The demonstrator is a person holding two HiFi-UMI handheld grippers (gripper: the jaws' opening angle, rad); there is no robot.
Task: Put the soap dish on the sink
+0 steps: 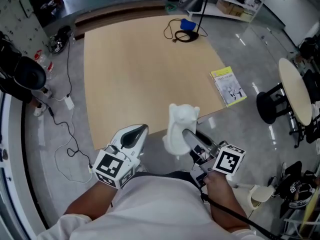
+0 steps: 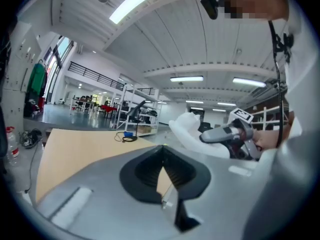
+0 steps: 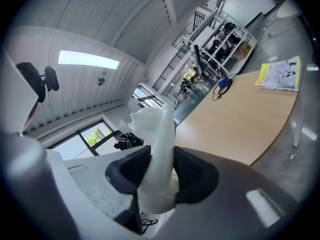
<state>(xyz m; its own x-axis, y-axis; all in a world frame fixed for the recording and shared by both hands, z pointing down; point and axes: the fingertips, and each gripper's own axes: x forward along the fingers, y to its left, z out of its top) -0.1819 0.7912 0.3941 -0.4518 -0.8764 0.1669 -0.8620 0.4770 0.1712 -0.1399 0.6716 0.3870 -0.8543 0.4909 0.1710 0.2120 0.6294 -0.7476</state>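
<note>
The white soap dish (image 1: 179,128) is held up on edge in my right gripper (image 1: 189,138), whose jaws are shut on its lower part. In the right gripper view the dish (image 3: 156,149) stands between the two black pads and rises above them. From the left gripper view the dish (image 2: 192,129) and the right gripper (image 2: 225,133) appear to the right. My left gripper (image 1: 141,130) hangs beside it to the left, over the near edge of the wooden table (image 1: 140,74), its jaws closed together and holding nothing (image 2: 163,149). No sink is in view.
A yellow booklet (image 1: 228,86) lies at the table's right edge. A black cable with a blue object (image 1: 186,31) sits at the far side. A round side table (image 1: 295,91) and a black stool base (image 1: 272,106) stand on the floor to the right. Cables trail on the floor at left (image 1: 65,134).
</note>
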